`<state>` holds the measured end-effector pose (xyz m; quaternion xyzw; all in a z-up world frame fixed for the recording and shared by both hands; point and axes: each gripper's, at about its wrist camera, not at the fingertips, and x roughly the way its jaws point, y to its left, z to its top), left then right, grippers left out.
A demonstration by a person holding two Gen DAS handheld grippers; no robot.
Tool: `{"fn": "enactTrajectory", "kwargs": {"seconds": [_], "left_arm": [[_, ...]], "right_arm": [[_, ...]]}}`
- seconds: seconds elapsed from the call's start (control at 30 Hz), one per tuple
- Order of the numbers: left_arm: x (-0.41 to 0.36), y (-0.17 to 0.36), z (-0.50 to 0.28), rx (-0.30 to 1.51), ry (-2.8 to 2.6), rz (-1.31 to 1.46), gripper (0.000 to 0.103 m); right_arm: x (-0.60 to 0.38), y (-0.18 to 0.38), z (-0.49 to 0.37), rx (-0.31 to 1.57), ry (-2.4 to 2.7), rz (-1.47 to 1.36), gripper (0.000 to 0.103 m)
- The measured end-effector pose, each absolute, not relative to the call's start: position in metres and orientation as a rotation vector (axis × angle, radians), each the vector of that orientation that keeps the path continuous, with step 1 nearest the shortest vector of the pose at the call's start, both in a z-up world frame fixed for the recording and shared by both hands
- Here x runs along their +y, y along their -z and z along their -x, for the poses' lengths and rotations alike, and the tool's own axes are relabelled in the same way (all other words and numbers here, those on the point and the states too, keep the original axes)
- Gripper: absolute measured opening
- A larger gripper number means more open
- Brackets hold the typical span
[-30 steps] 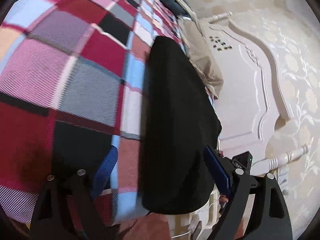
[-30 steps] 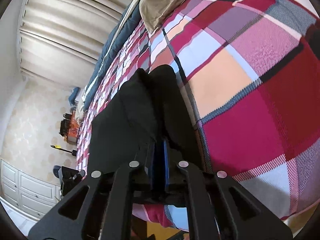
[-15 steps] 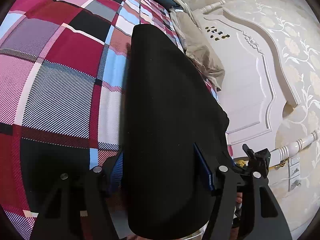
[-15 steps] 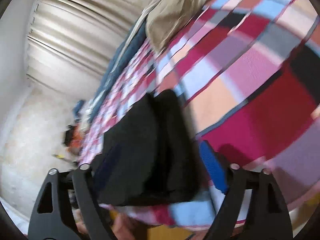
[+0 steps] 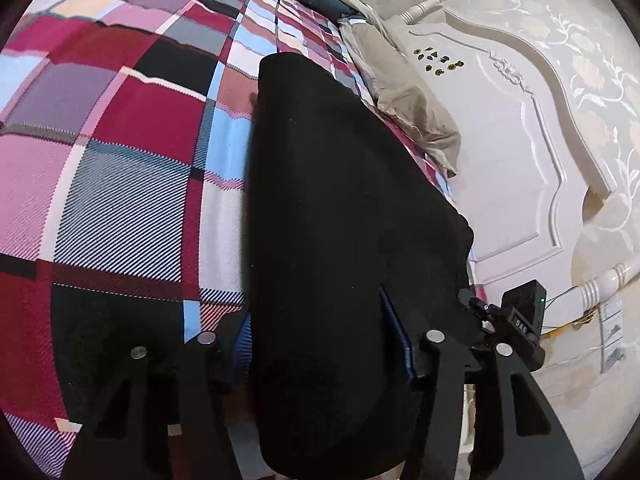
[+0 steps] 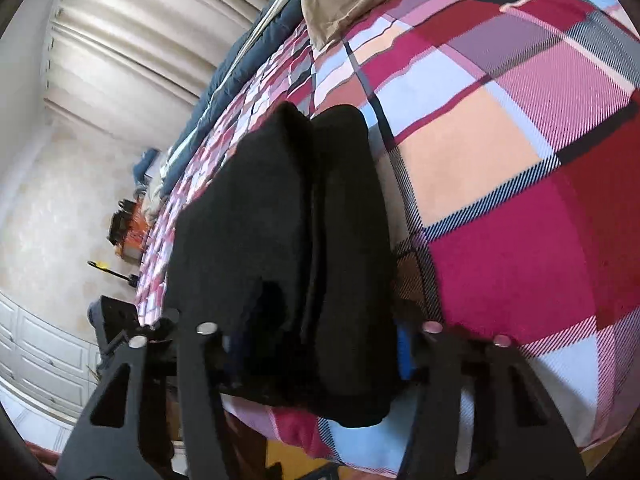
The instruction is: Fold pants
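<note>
Folded black pants (image 5: 328,200) lie as a long stack on the plaid bedspread (image 5: 120,160), near the bed's edge. My left gripper (image 5: 320,340) straddles one end of the stack. Its jaws are closing, with the blue pads (image 5: 244,344) against the cloth on both sides. In the right wrist view the pants (image 6: 280,208) show two thick layers side by side. My right gripper (image 6: 320,344) spans the other end, its jaws closing with the cloth filling the gap between the pads (image 6: 404,354).
A white carved headboard (image 5: 500,160) and a tan pillow (image 5: 408,108) stand to the right of the stack. A dark blue duvet (image 6: 240,60) runs along the far side, below pleated curtains (image 6: 140,40). White cabinets (image 6: 36,356) and floor clutter (image 6: 124,228) lie beyond the bed.
The left gripper slid over the pants' end and its jaws narrowed onto the cloth. The right gripper, shut a second ago, opened wide and has closed in around the folded stack.
</note>
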<state>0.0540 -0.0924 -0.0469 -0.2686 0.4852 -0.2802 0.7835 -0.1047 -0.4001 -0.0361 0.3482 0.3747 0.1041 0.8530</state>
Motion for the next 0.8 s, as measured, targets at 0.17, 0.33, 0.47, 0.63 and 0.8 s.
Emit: {"fn": "enactTrajectory", "kwargs": {"seconds": [0.17,0.33,0.47,0.63,0.8], "left_arm": [[-0.095,0.043,-0.051,1.026,0.577,0.538,0.049],[-0.095,0.040,-0.052,1.027,0.564,0.535,0.048],[-0.095,0.037,-0.050,1.014,0.549,0.508,0.046],[-0.088,0.032,-0.050,1.000,0.525,0.502,0.044],[-0.072,0.028,-0.047,0.981,0.493,0.503,0.044]], "right_arm": [[-0.401,0.039,0.107,0.760,-0.231,-0.770,0.038],[-0.400,0.038,0.114,0.739,-0.227,-0.782,0.037],[-0.401,0.037,0.115,0.728,-0.231,-0.784,0.036],[-0.391,0.034,0.113,0.728,-0.249,-0.777,0.034],[-0.374,0.035,0.102,0.739,-0.285,-0.768,0.034]]}}
